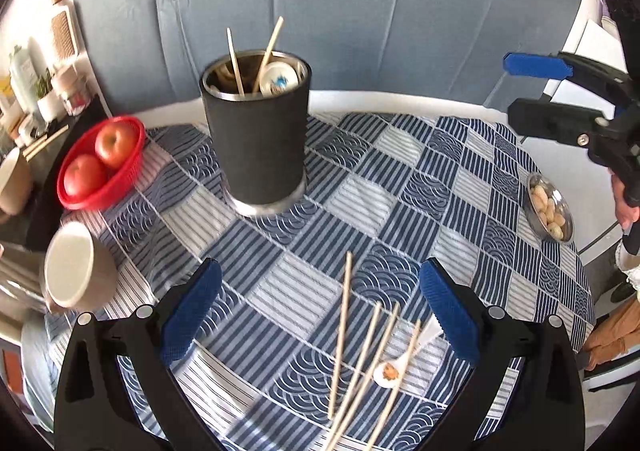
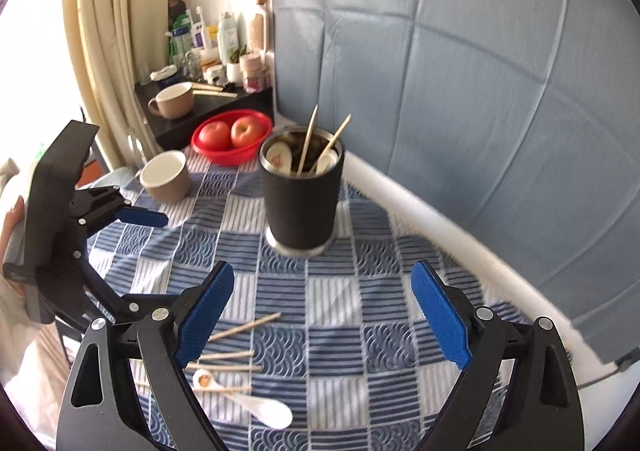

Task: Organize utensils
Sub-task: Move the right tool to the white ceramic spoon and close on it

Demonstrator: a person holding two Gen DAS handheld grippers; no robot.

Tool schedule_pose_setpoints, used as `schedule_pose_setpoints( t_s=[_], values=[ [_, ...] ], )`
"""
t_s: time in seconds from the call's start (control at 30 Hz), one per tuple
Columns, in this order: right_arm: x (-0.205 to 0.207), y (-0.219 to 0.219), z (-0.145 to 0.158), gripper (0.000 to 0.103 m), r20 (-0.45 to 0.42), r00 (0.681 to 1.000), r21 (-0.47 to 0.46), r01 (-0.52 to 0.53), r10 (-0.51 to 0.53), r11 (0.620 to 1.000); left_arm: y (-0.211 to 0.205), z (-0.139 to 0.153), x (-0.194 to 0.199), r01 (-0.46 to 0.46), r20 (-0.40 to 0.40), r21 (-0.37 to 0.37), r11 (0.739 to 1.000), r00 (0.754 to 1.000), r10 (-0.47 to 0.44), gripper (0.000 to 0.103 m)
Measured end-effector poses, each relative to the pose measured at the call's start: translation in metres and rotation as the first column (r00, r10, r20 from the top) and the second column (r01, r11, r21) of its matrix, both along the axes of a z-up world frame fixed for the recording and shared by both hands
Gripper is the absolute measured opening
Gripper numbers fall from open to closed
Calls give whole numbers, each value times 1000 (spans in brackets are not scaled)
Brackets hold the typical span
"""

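Observation:
A black utensil holder (image 1: pixel 256 131) stands on the checked tablecloth (image 1: pixel 400 187) and holds two chopsticks and white spoons; it also shows in the right wrist view (image 2: pixel 302 199). Several loose chopsticks (image 1: pixel 362 355) and a white spoon (image 1: pixel 404 359) lie on the cloth between my left gripper's fingers. My left gripper (image 1: pixel 320 307) is open and empty above them. My right gripper (image 2: pixel 322 315) is open and empty, with the chopsticks (image 2: pixel 232 351) and spoon (image 2: pixel 256 405) at its lower left. The right gripper also shows at the right edge of the left view (image 1: pixel 520 91).
A red basket with two apples (image 1: pixel 100 163) and a beige cup (image 1: pixel 76 267) stand at the left. A metal dish of nuts (image 1: pixel 550 207) sits at the right edge. A dark side shelf with bottles and a mug (image 2: pixel 208 91) stands behind.

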State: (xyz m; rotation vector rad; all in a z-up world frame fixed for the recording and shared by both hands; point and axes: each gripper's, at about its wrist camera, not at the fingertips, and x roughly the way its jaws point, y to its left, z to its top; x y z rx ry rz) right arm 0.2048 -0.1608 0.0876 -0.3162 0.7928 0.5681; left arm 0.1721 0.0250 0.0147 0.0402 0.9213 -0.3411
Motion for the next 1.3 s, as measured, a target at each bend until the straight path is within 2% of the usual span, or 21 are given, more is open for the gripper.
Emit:
schedule_pose_setpoints(
  t_s=[0.17,0.37,0.63,0.8,0.87,0.9,0.93,0.97,1.0,1.13,1.3],
  values=[
    [-7,-6,-36,86,-56,998,2,10,-10,1000,-4,-30,-19,1,-53,-11,1000,999,-1,97],
    [-15,-15,-84,86,-175,985,-8,4,-5,1000,-19,-62,-37,26,-122,14,1000,992,-24,97],
    [-26,-32,-134,85,-296,955,-45,-28,14,999,-55,-91,-56,123,-195,68,990,975,-108,97],
    [-29,-40,-156,72,-364,930,-27,-52,38,998,-69,-101,-58,169,-225,94,981,964,-144,97],
    [-29,-40,-164,56,-392,918,-19,-65,52,998,-71,-105,-58,174,-238,103,979,960,-146,97],
    [-30,-39,-169,51,-425,902,0,-81,73,997,-71,-107,-58,174,-245,105,979,959,-145,97],
    [-32,-38,-174,35,-442,893,6,-91,85,996,-72,-108,-57,174,-248,108,979,958,-144,97],
    [-34,-37,-181,15,-468,879,5,-97,88,995,-72,-110,-56,174,-251,111,979,958,-141,97],
    [-35,-36,-187,8,-484,871,3,-97,87,995,-72,-112,-56,173,-256,112,979,957,-139,97],
    [-37,-39,-186,6,-500,859,75,-78,106,994,-77,-115,-54,190,-269,118,975,951,-153,97],
    [-39,-35,-166,6,-453,884,80,-91,117,993,-90,-117,-49,208,-258,129,970,951,-170,95]
  ],
)
